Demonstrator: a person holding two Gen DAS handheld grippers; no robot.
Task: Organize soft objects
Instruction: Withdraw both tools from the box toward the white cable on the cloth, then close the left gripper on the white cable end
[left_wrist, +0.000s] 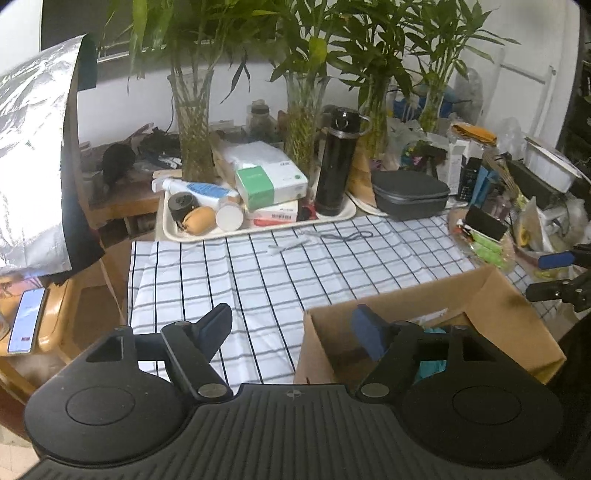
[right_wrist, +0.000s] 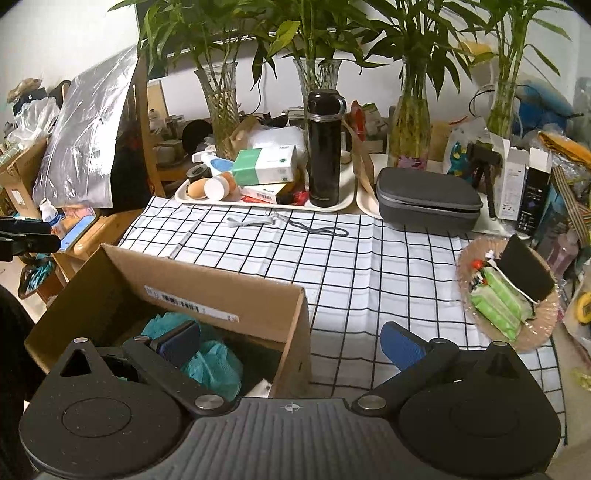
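Right wrist: cardboard box (right_wrist: 207, 295) rim, open checked cloth (right_wrist: 369, 266)

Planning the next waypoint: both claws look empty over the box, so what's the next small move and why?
Probably pull both claws back from the cardboard box and look for another soft item. The left claw and right claw both stand open with nothing between the pads, teal soft things already lie in the box, and the checked cloth nearby shows only cords.

A: Both views are dim and soft, with a cool cast; the white checked tablecloth (left_wrist: 280, 266) looks evenly lit.

B: Glare sits on the crinkled silver foil sheet (left_wrist: 29, 155). Fisheye bending curves the edges, and black corners vignette each frame.
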